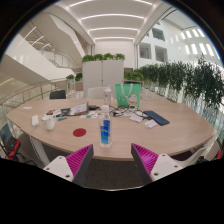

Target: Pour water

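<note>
A: What is the tool doing?

B: It is released. Its two pink pads stand wide apart with nothing between them, held above the near edge of the counter.

A: And the thing for pouring?

B: A clear bottle with a blue label stands upright on the counter just ahead of the tool, roughly in line with the gap between the fingers, and apart from them.

A: Anything near it?

B: A flat red disc lies to the left of the bottle. Farther left there is a white cup, and a small pale cup stands beyond that, near the counter's rim.

A: Farther on?

B: Across the counter stands a green bag. To the right of the bottle, papers and a dark flat book lie scattered. Beyond the counter are white planter boxes with greenery, and trees stand off to the right in a bright hall.
</note>
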Tool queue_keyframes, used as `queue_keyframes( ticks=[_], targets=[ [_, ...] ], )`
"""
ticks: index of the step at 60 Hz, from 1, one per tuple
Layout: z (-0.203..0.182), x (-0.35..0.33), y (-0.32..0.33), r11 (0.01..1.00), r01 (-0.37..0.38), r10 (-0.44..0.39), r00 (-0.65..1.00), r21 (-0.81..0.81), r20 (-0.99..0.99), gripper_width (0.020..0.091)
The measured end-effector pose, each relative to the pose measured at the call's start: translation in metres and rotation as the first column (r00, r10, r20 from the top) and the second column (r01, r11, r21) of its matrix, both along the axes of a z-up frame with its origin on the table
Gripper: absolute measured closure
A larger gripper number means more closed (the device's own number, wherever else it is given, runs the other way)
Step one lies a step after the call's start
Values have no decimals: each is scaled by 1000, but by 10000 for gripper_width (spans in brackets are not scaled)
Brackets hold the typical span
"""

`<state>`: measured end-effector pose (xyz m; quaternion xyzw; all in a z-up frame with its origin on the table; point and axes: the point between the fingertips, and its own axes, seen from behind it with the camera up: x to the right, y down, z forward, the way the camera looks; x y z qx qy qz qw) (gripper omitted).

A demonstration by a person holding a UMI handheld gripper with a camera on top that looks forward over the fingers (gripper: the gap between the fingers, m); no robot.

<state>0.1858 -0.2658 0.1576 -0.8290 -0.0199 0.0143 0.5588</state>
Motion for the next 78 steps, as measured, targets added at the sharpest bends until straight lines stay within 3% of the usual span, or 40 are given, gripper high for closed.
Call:
queue_keyframes(
  ticks=[7, 20, 22, 24, 25, 26, 27, 34, 46, 60, 66, 73, 78],
  targets=[
    [-34, -31, 78, 1000, 4, -4, 1000, 30, -6, 277],
    [-82, -29, 220, 988, 124, -127, 992, 96, 18, 289],
    [-83, -26, 234, 984, 133, -136, 990, 116, 18, 310],
    [-85, -26, 246, 982, 139, -142, 990, 128, 12, 403],
    [-86, -28, 250, 983, 132, -135, 991, 130, 8, 475],
    [-88, -32, 255, 984, 121, -123, 992, 131, 3, 593],
    [-91, -34, 262, 985, 119, -120, 993, 128, -2, 627],
    [-89, -44, 272, 985, 88, -89, 996, 148, 1, 648],
    [-95, -64, 280, 1000, 22, -23, 999, -1, -41, 694],
    [-10, -128, 304, 994, -97, 84, 964, 41, 253, 733],
    [28, -180, 317, 982, -187, 138, 838, 39, 528, 735],
    [64, -237, 318, 961, -275, 153, 542, 2, 826, 727],
    [46, -280, 336, 963, -265, 124, 254, -54, 959, 735]
  ],
)
